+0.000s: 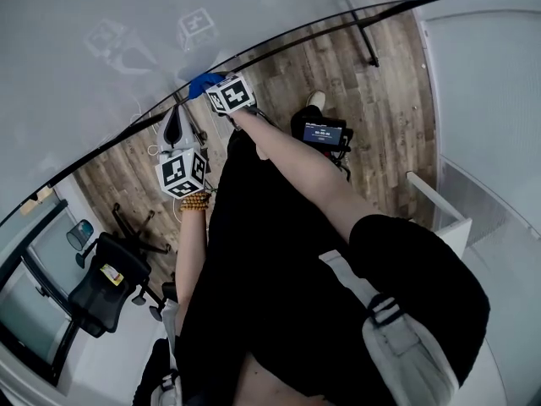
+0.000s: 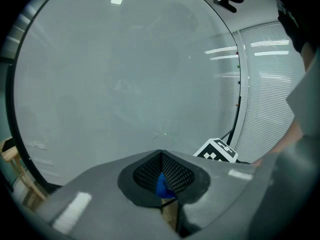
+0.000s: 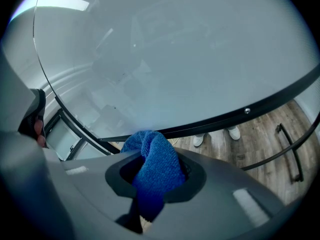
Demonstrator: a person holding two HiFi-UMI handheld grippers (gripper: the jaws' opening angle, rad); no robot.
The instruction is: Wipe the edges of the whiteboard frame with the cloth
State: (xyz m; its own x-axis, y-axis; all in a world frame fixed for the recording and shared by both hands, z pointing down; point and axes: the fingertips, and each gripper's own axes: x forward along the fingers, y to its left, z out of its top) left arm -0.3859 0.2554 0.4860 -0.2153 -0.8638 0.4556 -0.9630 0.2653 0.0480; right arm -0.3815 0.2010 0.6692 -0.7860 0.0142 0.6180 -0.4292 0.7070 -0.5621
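Observation:
The whiteboard (image 1: 127, 24) fills the top of the head view, and its dark frame (image 1: 279, 45) runs from lower left to upper right. My right gripper (image 1: 213, 89) is at the frame's lower edge, shut on the blue cloth (image 1: 201, 83). In the right gripper view the cloth (image 3: 155, 171) bulges out of the shut jaws just below the frame (image 3: 240, 115). My left gripper (image 1: 175, 118) is beside it on the left, pointing at the board. Its jaws are together, with a blue sliver (image 2: 162, 186) at the seam. I cannot tell whether that sliver is held.
Wood floor (image 1: 330, 66) lies below the board. A black office chair (image 1: 101, 282) stands at lower left. A small device with a lit screen (image 1: 323, 134) is near my shoe (image 1: 314, 100). A black stand foot (image 1: 368, 45) is at the top and a white partition (image 1: 439, 210) at right.

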